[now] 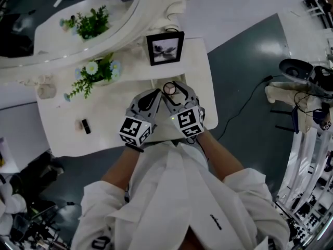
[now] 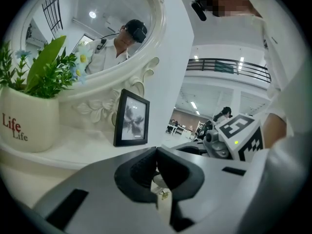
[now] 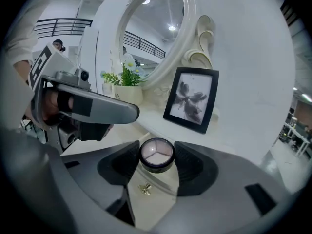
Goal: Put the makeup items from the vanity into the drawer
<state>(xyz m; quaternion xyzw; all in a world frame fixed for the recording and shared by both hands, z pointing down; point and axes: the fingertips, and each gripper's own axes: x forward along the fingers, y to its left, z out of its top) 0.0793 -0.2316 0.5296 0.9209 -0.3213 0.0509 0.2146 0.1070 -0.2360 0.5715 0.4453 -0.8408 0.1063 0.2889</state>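
A round compact (image 3: 157, 154) with pale pink powder sits between the pads of my right gripper (image 3: 157, 156), which is shut on it. In the head view the compact (image 1: 169, 88) hangs over the front middle of the white vanity (image 1: 62, 134). My left gripper (image 1: 157, 94) is right beside it on the left, its jaws shut with nothing between them (image 2: 156, 154). A cream drawer front with a small gold knob (image 3: 145, 189) shows below both pairs of jaws. A small dark makeup item (image 1: 86, 125) lies on the vanity's left part.
A black picture frame (image 1: 165, 48) stands just behind the grippers. A potted plant (image 1: 96, 73) and the oval mirror (image 1: 78, 20) are at the back left, with a small pale jar (image 1: 47, 90) beside them. Equipment on stands and cables (image 1: 299, 95) fill the floor to the right.
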